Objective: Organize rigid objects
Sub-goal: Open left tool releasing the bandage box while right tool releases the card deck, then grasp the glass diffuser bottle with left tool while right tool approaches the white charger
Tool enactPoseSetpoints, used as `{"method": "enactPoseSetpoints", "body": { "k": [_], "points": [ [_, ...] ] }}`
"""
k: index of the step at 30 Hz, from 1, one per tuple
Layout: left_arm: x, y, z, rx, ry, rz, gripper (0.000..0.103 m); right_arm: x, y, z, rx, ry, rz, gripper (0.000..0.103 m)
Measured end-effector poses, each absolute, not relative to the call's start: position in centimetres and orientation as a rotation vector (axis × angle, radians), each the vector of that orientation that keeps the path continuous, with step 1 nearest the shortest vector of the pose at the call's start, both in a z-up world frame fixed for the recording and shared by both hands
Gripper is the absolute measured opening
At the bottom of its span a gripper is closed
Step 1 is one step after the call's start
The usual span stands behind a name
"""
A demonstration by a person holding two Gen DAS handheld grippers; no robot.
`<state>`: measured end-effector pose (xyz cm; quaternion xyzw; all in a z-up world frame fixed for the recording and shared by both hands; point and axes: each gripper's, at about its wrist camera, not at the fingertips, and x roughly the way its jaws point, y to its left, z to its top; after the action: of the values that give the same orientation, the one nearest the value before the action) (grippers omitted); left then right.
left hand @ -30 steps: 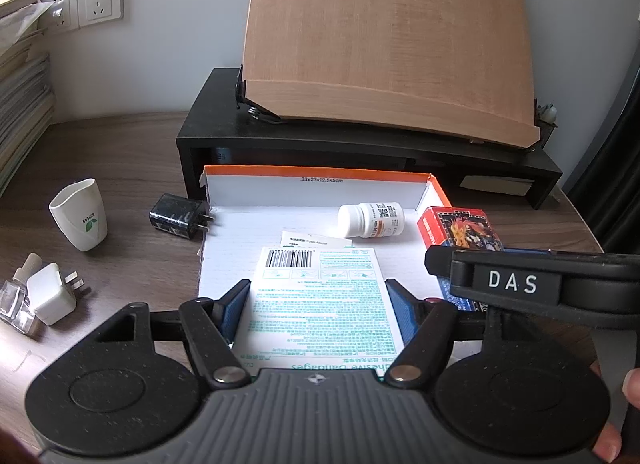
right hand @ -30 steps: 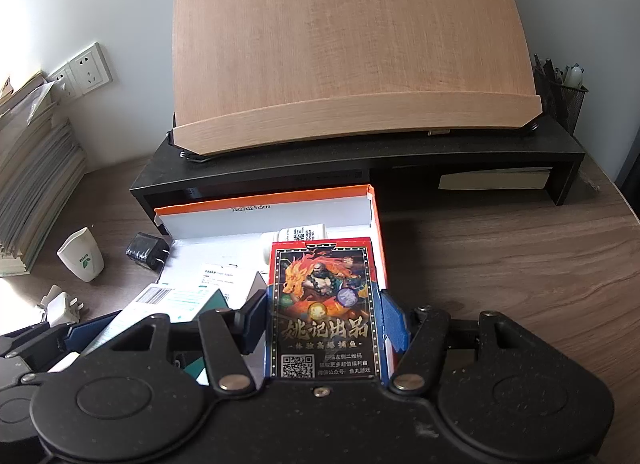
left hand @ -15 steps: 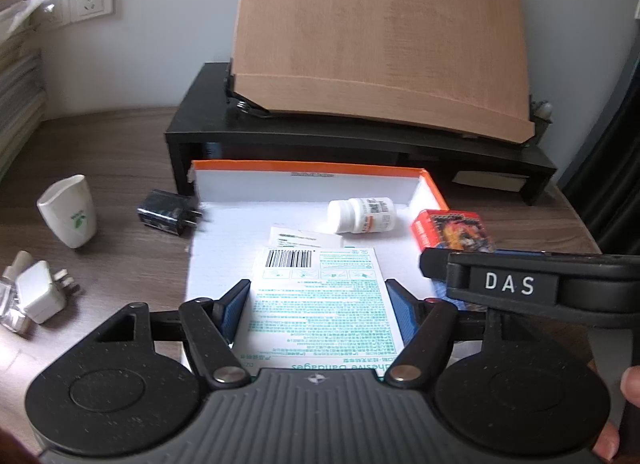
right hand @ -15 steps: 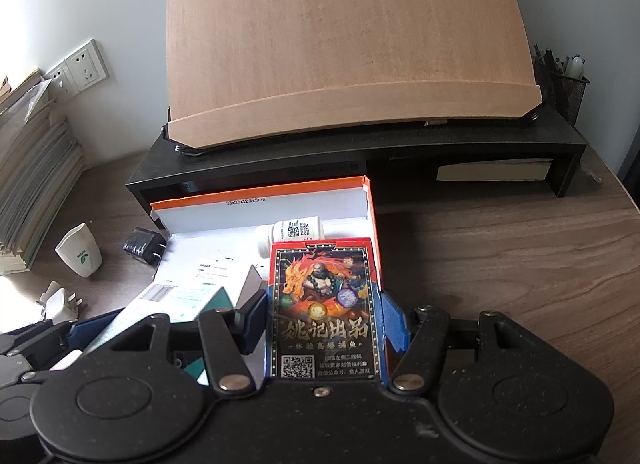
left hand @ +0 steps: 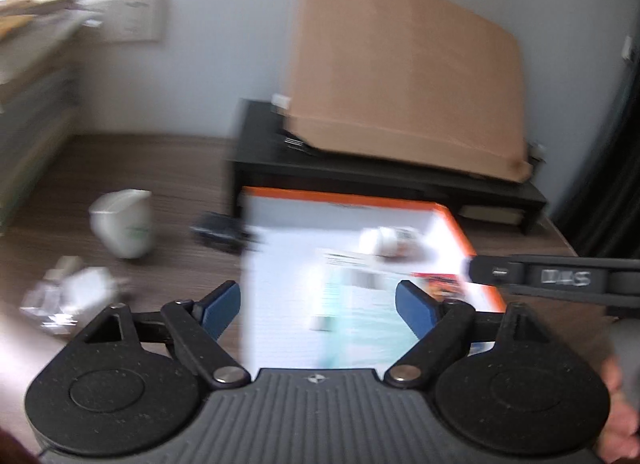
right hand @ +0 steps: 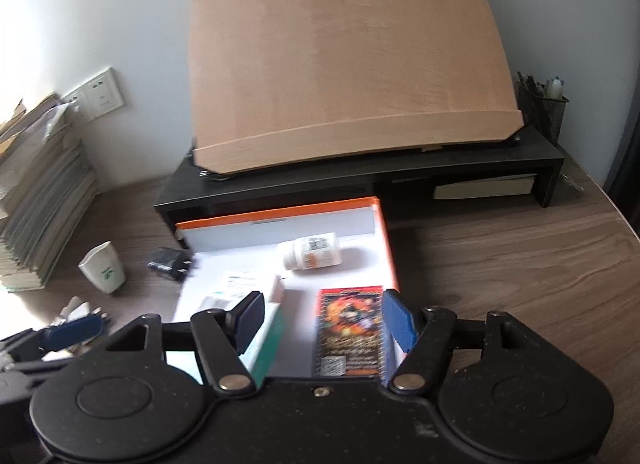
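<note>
Over the tray [right hand: 387, 240], both jaws have just opened, releasing their boxes.

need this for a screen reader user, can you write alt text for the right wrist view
The open right gripper, whose jaws have just been opening, frames a red card box lying in a white, orange-rimmed tray, with a white pill bottle on its side behind. Left of the tray, a white cup and black charger sit on the wooden desk.

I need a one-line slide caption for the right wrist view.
Right gripper, jaws just opening, over the red card box lying in the orange-rimmed tray beside a pill bottle.
</note>
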<state>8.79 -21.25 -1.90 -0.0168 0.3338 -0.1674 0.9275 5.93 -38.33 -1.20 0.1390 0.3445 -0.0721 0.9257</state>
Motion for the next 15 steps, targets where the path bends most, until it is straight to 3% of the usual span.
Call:
{"method": "enactPoseSetpoints", "body": {
  "k": [9, 15],
  "points": [
    [10.5, -8.7, -4.4, -0.01, 0.717, -0.063, 0.09, 6.7, -31.9, -0.5, 0.254, 0.709, -0.06, 0.08],
    [13.0, -6.2, -6.0, 0.039, 0.724, -0.112, 0.089, 7.6, -28.2, -0.6, 0.22, 0.736, -0.029, 0.08]
  ]
}}
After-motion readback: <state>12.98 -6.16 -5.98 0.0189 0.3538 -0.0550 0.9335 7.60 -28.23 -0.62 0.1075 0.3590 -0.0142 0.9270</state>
